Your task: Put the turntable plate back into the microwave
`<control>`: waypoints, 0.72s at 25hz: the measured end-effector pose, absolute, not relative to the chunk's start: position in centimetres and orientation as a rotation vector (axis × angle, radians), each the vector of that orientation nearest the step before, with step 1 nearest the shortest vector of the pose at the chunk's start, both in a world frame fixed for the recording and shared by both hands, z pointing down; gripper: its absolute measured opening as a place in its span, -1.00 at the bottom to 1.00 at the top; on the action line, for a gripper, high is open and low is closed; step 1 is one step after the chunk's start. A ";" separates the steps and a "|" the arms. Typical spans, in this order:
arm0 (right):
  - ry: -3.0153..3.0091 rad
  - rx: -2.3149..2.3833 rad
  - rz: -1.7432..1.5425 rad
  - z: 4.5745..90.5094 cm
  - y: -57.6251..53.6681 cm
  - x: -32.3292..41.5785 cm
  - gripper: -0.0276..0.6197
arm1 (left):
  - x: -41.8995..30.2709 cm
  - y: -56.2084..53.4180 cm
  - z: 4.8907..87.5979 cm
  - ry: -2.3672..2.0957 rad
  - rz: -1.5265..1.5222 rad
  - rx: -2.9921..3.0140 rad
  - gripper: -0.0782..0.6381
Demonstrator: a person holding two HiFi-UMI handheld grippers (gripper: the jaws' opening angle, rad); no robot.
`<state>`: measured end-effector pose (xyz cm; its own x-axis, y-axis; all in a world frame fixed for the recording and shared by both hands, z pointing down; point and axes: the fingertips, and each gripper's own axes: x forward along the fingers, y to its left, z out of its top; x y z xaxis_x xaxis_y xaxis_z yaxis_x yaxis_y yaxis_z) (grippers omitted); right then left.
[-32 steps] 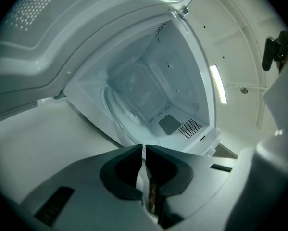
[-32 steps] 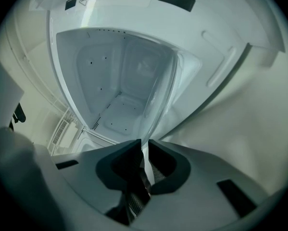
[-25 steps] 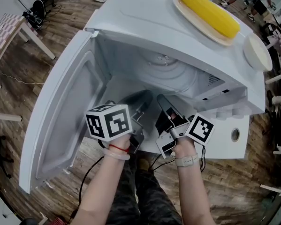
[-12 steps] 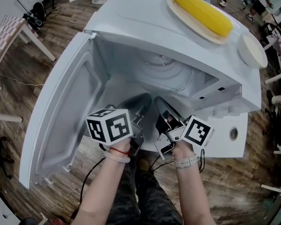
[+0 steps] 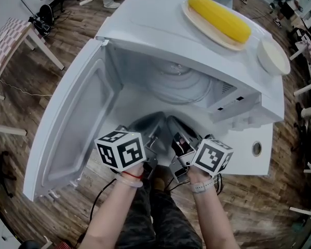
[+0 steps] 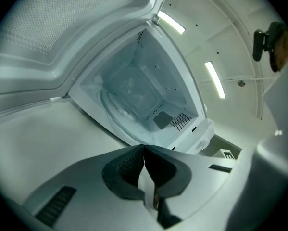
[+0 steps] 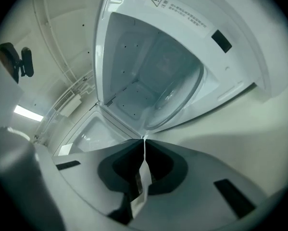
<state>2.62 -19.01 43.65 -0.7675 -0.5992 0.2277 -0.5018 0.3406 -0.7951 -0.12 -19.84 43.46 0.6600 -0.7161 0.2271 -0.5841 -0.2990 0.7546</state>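
Glass turntable plate (image 5: pixel 178 83) sits inside white microwave (image 5: pixel 150 22); door (image 5: pixel 72 131) open.

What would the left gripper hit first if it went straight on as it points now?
Probably the plate on the microwave floor: the shut left gripper aims into the open cavity, just over the front edge. Depth is unclear; it might clip that edge first.

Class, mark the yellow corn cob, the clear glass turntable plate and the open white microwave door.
Yellow corn cob (image 5: pixel 219 18): head view, middle of the cob.
Clear glass turntable plate (image 5: pixel 178 82): head view, its ribbed centre inside the cavity.
Open white microwave door (image 5: pixel 75 123): head view, inner panel.
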 end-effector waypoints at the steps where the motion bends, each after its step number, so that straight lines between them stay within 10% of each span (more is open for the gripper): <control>1: 2.500 -1.025 -1.398 43.5 -18.7 2.6 -0.82 | -0.1 -19.5 43.3 -1.018 -0.189 2.006 -0.74; 18: 2.883 -1.092 -0.858 37.9 -11.5 2.7 -0.82 | -0.4 -12.8 38.9 -1.170 -0.194 2.103 -0.74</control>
